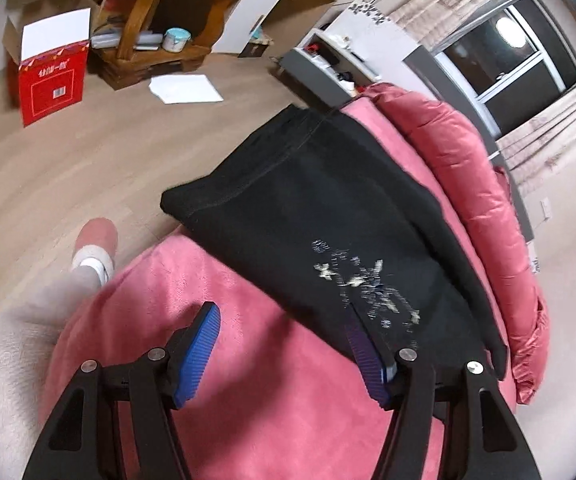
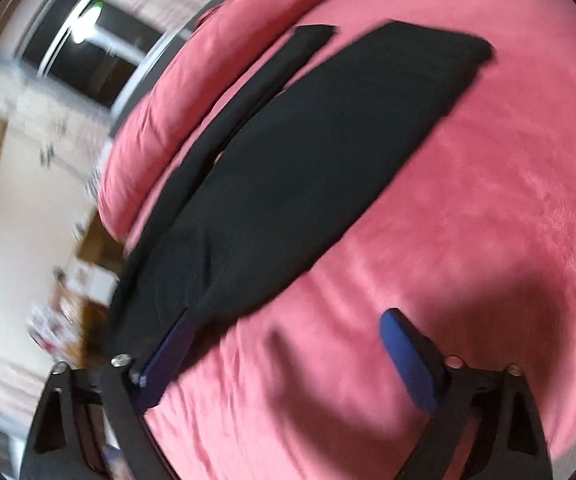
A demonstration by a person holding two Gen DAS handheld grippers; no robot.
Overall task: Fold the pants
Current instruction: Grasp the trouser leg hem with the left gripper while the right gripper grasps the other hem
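Left wrist view: left hand-held gripper [image 1: 283, 356] has fingers spread apart, gripping nothing; the right blue pad [image 1: 364, 364] overlaps the near edge of the black pants [image 1: 308, 200], which lie on the pink bed [image 1: 247, 360].

Right wrist view, blurred: right hand-held gripper [image 2: 288, 364] spread apart at the edge of the pants [image 2: 308, 168].

The black pants [image 1: 328, 184] lie flat on a pink bed [image 1: 247, 400], folded lengthwise so one leg rests over the other, the lower leg's edge showing alongside. A silvery-white print marks the upper layer, and one end overhangs the bed's edge.
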